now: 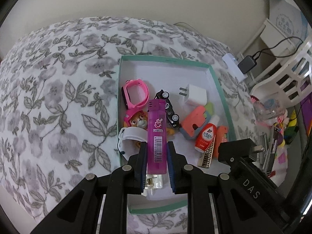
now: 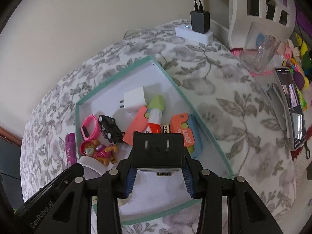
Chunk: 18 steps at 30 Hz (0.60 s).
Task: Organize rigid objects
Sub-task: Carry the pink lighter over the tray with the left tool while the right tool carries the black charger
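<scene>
My left gripper is shut on a purple lighter and holds it over the near end of a teal-rimmed white box. My right gripper is shut on a black plug adapter, above the same box. It shows at the right of the left wrist view. The lighter also shows at the left of the right wrist view. In the box lie a pink watch, a black toy car, a white charger, a pup figure, a red bottle and orange pieces.
The box rests on a floral-covered surface. A white power strip with a black charger sits at the back. A glass cup, a phone, a white rack and small toys stand at the right.
</scene>
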{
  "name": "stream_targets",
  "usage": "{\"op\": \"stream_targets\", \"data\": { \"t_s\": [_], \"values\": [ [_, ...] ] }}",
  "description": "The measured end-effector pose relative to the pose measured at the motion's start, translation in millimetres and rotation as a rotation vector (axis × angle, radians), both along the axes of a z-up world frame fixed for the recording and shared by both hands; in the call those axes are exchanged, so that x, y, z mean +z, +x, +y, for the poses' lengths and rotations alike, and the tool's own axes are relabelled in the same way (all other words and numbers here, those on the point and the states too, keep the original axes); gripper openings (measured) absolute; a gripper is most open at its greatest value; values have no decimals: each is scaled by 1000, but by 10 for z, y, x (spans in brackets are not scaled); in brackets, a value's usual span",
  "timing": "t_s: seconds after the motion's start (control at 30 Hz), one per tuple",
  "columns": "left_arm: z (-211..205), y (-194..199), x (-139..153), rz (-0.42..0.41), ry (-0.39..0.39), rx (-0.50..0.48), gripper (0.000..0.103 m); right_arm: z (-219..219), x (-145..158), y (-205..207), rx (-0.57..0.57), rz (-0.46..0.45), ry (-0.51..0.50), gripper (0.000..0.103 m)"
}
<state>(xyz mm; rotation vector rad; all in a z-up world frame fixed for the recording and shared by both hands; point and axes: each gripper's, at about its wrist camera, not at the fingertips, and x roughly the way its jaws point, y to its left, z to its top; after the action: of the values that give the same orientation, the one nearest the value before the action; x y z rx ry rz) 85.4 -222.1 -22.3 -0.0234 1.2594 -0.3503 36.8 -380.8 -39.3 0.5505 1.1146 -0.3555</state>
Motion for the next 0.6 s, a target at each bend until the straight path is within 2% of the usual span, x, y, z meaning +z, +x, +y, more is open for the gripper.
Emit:
{"op": "stream_targets", "data": {
  "t_s": [0.27,0.6],
  "values": [
    [-77,-6,-47,-21,29,-42,20,6,-109,13,10,48,17,44],
    [-73,19,-138,4,36,-41,20,25,-179,29,25,73,25,45]
  ]
}}
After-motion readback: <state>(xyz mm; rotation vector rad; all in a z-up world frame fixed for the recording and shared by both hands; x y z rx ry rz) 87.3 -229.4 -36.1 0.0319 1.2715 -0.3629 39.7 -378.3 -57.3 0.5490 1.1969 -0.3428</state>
